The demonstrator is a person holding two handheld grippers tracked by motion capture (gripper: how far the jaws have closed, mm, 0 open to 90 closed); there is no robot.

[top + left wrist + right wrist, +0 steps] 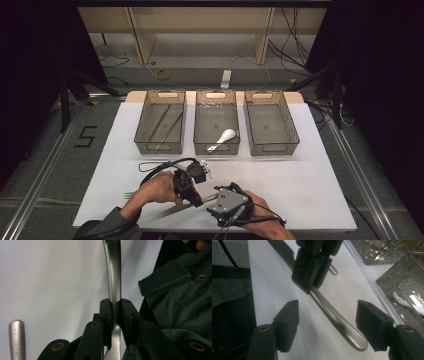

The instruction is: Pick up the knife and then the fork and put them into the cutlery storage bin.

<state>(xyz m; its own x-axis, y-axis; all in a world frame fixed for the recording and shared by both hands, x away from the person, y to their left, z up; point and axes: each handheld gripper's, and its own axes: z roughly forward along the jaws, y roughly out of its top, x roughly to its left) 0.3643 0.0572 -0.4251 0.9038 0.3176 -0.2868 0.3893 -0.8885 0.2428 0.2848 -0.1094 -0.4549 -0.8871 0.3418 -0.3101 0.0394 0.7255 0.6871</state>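
Steel table knife point(172, 210) sits near edge of white table point(310, 190), clamped in my left gripper point(196, 199); my right gripper point(327, 325) stands wide around its handle, not pinching. Handover unfinished; knife not yet binned, white spoon point(223, 137) already in middle tray point(216, 145).

Your left gripper point(115, 312) covers the middle of the knife point(113, 277), whose blade tip runs off the picture's top edge; the second utensil point(17, 340) beside it is cut off below.
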